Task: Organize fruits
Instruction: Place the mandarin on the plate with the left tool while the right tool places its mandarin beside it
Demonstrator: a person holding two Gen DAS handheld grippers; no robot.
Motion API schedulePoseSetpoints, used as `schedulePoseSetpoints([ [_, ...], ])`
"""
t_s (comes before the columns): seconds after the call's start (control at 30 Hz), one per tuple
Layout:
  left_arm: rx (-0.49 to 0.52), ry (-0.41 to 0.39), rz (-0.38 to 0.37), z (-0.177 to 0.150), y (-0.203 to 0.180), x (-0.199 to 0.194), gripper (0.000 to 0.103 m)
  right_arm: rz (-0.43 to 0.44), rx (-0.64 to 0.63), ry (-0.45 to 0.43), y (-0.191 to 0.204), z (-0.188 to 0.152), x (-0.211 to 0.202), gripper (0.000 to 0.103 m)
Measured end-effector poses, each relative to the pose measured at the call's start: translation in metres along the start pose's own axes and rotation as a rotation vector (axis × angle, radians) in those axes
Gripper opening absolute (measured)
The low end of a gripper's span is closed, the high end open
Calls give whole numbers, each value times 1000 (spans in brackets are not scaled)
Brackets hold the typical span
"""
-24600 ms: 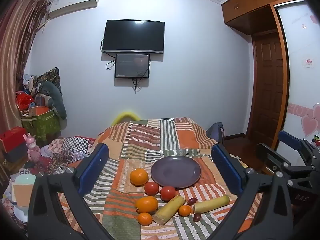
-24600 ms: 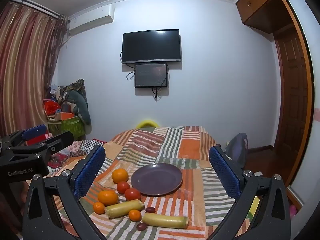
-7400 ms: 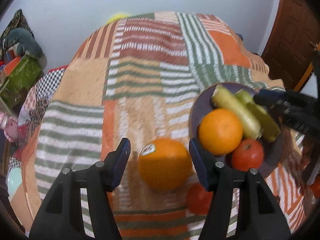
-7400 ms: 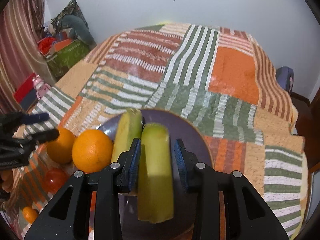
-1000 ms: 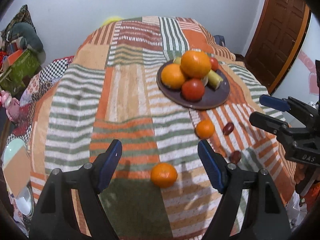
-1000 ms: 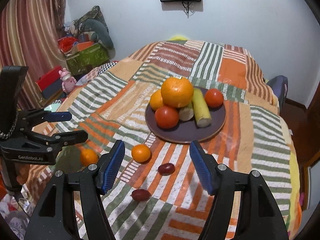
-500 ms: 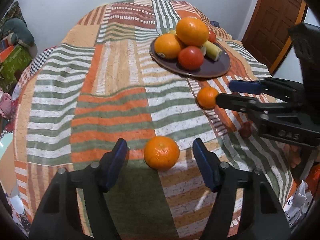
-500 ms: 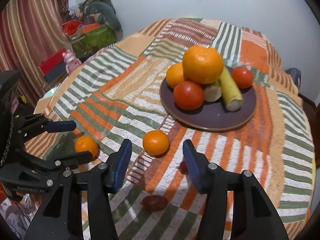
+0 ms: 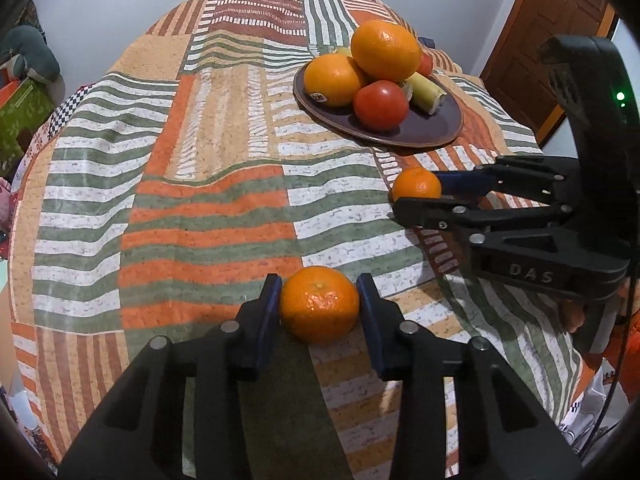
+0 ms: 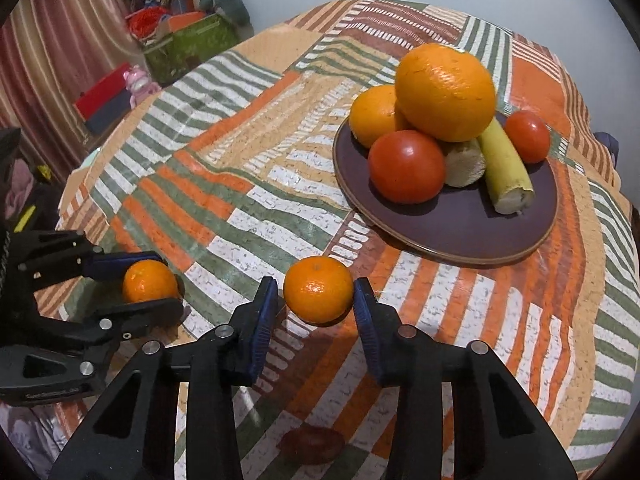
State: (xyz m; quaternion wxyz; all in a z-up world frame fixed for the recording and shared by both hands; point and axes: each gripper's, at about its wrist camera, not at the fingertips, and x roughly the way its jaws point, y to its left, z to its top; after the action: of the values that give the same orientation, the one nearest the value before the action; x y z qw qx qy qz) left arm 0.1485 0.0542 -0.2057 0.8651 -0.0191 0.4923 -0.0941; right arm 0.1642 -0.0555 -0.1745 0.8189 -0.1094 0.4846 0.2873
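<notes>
Left wrist view: left gripper (image 9: 319,304), jaws just closed, pinches a mandarin (image 9: 319,303) well short of the plate (image 9: 436,128).

Right wrist view: right gripper (image 10: 316,294), jaws likewise just closed, grips a second mandarin (image 10: 318,289) just beside the plate (image 10: 460,236); this hand is nearer.

Two mandarins (image 10: 318,289) lie before the plate (image 10: 460,236) (fruit heaped on it).

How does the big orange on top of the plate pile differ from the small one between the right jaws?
The top orange is far larger than the small orange. It rests stacked on fruit on the plate; the small one sits on the striped cloth. Only the small one sits between jaws. Both are round and orange.
</notes>
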Motion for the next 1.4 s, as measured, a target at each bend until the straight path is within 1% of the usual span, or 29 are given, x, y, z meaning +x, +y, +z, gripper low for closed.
schedulePoseSetpoints([
  [0.1,4,-12,6,5,-1,-4,38,7,4,-11,-2,0,-3,32],
  [0.33,31,-70,21,27,-15,-21,38,-11,14,-112,-11,-1,-38,32],
  [0.53,51,-104,11,52,-33,-25,38,-49,36,-178,-33,-4,-67,32],
  [0.73,76,-127,-8,80,-57,-19,38,-83,77,-209,-59,-6,-80,32],
  [0.93,85,-137,-27,105,-76,-5,38,-108,108,-226,-84,-7,-86,32],
  [1.07,87,-133,-39,116,-84,9,38,-117,121,-226,-99,-4,-82,32],
  [1.23,92,-114,-47,127,-94,29,38,-125,128,-223,-115,1,-75,32],
  [1.4,120,-93,-49,135,-106,50,38,-126,127,-217,-127,9,-67,32],
])
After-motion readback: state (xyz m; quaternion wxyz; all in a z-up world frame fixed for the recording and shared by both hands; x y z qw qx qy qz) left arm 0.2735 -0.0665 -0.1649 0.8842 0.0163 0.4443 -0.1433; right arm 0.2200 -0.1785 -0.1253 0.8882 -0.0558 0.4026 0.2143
